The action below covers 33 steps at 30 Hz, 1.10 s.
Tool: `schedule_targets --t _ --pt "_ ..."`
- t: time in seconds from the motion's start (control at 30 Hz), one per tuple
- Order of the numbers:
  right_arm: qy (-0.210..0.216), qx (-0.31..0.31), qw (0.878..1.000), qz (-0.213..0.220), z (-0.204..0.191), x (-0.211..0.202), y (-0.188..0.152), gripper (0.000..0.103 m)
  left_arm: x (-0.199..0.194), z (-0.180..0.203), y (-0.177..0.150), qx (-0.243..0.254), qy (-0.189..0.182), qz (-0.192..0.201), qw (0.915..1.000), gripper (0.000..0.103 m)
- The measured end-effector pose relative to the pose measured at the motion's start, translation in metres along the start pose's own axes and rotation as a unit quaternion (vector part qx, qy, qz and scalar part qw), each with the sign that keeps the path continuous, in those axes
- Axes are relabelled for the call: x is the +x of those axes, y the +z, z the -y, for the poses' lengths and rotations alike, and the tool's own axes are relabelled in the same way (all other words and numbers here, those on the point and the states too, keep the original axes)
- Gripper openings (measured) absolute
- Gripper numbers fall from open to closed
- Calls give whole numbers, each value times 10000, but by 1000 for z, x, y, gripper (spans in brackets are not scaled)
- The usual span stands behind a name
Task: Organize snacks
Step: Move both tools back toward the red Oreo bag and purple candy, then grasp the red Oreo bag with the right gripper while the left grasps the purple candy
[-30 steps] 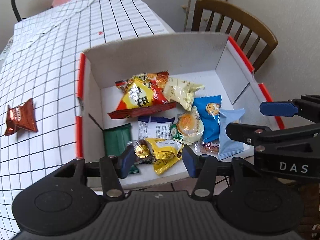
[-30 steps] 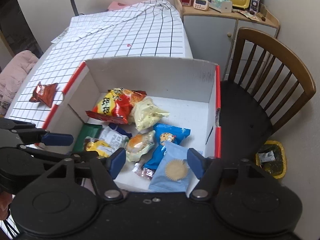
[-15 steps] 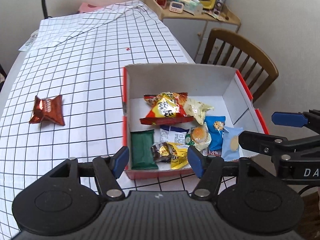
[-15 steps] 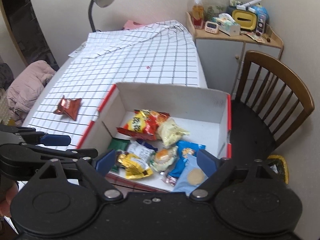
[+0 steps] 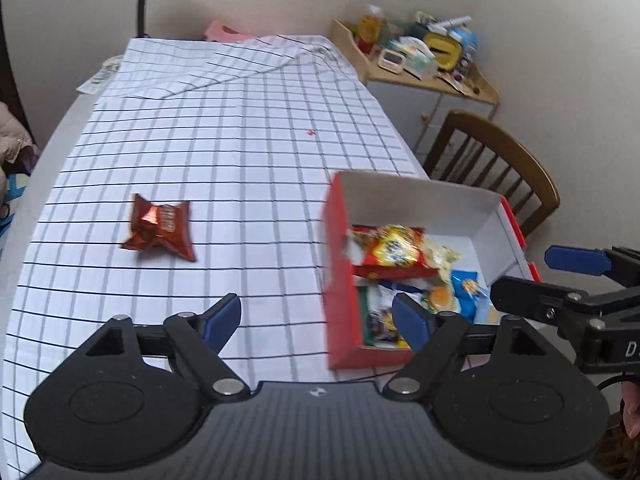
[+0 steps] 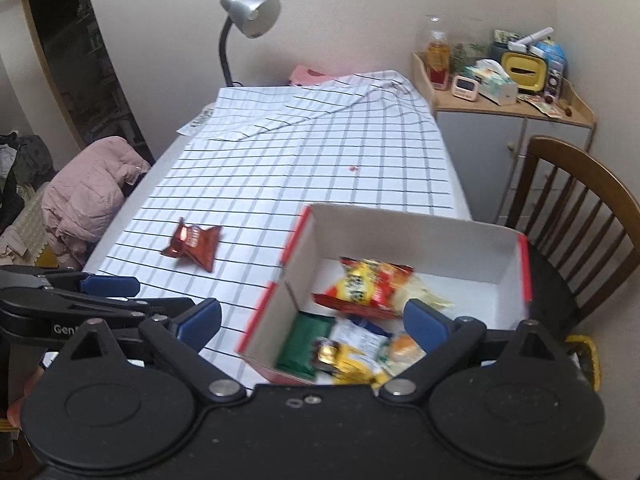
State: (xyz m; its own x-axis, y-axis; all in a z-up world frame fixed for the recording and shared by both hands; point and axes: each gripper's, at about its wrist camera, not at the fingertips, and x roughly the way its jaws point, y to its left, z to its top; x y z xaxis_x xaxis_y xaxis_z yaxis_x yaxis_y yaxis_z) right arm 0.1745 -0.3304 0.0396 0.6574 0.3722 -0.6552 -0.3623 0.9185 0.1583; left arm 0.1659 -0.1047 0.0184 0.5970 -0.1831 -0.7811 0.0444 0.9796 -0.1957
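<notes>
Crinkled foil packet [image 5: 160, 227] beside boxy, seemingly cardboard, carton [image 6: 420, 228].

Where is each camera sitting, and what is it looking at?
Left wrist view: sits on the left hand-held gripper, open and empty, looking down over the white checked tablecloth; the right hand-held gripper shows at right.
Right wrist view: sits on the right hand-held gripper, open and empty, looking down at the red-and-white cardboard box; the left hand-held gripper pokes in at left.
Both share the box and the crumpled red-brown snack wrapper.
</notes>
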Motion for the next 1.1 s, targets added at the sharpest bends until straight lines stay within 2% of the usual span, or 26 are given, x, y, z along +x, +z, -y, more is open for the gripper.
schedule_targets --t 0.37,0.67,0.8,0.87,0.93,1.1 --pt "277 -127 9995 22 -75 43 20 102 -6 -96 11 -233 -4 176 9996 89" --pt "269 -109 9993 -244 -122 106 40 102 17 -191 26 -763 583 312 9949 89" --pt "191 -92 9991 -367 -134 132 48 102 36 -218 25 -878 659 160 9938 89" --pt "243 -282 9984 -424 -142 143 51 102 44 -228 24 -982 678 94 9928 89" --pt "236 -721 9961 -448 -154 155 52 102 49 -238 22 -1088 643 55 9920 89" --pt "371 -1708 9833 -504 -181 184 53 100 57 -253 22 -1142 757 92 9905 89"
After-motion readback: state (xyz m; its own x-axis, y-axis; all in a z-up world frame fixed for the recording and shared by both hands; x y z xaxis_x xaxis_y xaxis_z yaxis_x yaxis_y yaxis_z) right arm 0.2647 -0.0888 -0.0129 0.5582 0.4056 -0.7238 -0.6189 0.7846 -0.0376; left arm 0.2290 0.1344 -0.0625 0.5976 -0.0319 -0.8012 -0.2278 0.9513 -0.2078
